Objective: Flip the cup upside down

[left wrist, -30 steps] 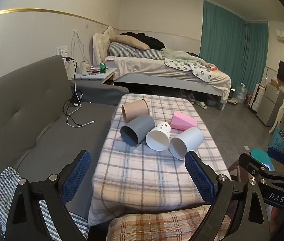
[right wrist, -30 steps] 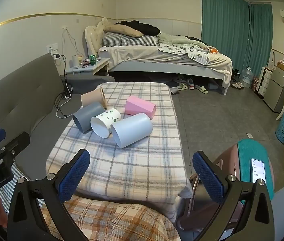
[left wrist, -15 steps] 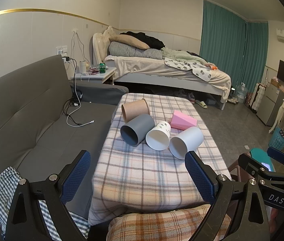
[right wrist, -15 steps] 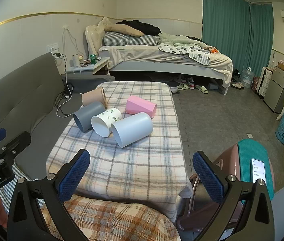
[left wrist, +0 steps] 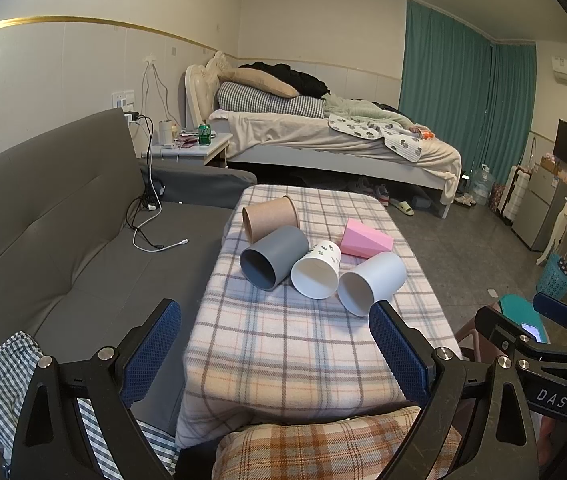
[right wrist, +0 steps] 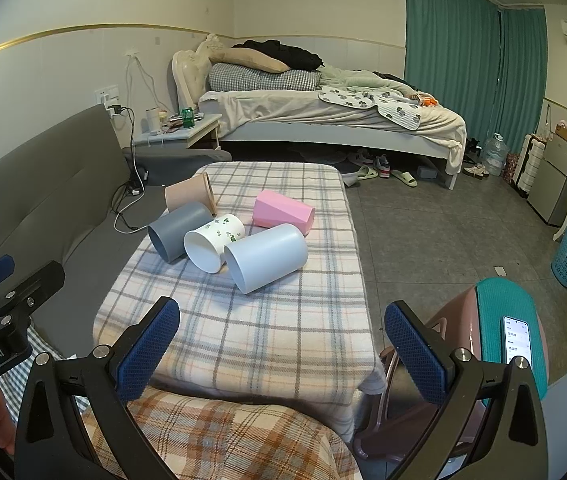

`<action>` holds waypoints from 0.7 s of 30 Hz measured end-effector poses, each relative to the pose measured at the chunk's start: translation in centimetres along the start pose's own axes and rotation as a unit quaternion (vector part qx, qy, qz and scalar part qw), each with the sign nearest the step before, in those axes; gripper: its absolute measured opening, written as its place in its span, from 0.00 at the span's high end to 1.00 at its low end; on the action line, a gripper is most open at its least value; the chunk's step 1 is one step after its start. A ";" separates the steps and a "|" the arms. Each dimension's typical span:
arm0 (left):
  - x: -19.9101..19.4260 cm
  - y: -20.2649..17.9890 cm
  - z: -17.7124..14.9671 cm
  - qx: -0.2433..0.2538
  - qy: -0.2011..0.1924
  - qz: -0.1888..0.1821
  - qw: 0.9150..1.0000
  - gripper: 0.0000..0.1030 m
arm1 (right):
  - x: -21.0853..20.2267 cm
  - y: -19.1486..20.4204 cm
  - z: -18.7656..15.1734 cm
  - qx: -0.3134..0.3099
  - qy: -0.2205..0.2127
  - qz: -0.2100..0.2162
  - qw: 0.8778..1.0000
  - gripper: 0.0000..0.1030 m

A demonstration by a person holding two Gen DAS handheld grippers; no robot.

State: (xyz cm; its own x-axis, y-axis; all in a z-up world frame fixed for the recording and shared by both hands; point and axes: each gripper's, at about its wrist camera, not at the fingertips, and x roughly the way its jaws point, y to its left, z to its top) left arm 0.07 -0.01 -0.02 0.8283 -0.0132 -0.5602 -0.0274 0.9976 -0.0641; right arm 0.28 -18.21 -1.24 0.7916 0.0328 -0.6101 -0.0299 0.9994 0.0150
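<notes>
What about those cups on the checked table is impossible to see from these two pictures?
- Pink cup: its mouth faces away in both views.
- Tan cup: its inside shows in neither view.
- Grey cup, patterned white cup and pale blue cup: their bases point away from both cameras.
- Phone screen, right wrist view: text too small.

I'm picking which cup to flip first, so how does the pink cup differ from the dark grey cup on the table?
The pink cup has flat, faceted sides; the dark grey cup is a smooth round cylinder. The pink cup's mouth points right, away from the grippers, while the dark grey cup's open mouth faces them. The pink cup lies apart; the dark grey cup sits against its neighbours. Both lie on their sides on the plaid cloth.
</notes>
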 end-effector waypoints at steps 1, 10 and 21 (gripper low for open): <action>0.0 0.0 0.0 0.000 0.000 0.000 1.000 0.05 | 0.0 0.0 0.0 0.000 0.000 0.000 1.000 0.00; 0.0 0.0 0.0 0.000 0.000 0.000 1.000 0.05 | 0.2 -0.1 -0.1 0.000 0.000 0.001 1.000 0.00; 0.5 0.0 -0.4 0.000 -0.001 0.000 1.000 0.05 | -0.3 0.7 0.5 -0.006 -0.004 0.007 1.000 0.00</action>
State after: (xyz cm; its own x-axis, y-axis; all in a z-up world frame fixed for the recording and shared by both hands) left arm 0.24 -0.02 -0.68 0.8289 -0.0128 -0.5593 -0.0282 0.9975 -0.0646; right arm 0.31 -17.52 -0.66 0.7956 0.0478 -0.6039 -0.0487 0.9987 0.0149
